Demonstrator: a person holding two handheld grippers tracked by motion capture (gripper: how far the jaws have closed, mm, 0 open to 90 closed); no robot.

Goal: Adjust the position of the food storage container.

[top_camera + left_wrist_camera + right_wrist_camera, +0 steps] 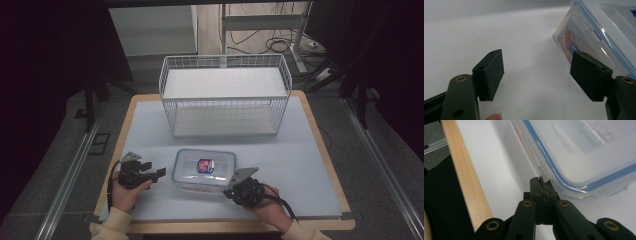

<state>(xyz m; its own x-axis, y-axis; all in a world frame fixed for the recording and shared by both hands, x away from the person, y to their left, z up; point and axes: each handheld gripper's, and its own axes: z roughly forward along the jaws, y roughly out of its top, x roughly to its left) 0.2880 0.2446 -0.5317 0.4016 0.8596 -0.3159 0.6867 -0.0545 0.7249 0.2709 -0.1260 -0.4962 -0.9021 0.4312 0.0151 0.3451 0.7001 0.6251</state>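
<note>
A dark room surrounds the table (320,150), with grey floor, a desk frame and loose cables behind it. The table has a wooden edge and a pale mat (145,135) over its top. At the far side of the mat stands a white wire basket (225,92), well apart from the hands.

Near the front edge lies the box (204,171), a clear container with a blue-rimmed lid and a small red and blue label showing through. It sits between the two grippers.

The left gripper (159,173) rests on the mat just left of the box, jaws partly open and holding nothing; in the left gripper view one pad (591,75) is just beside the box wall, the other over bare mat.

The right gripper (540,182) is at the box's near right corner, jaws pressed together with nothing between them, tips right at the lid's rim.
</note>
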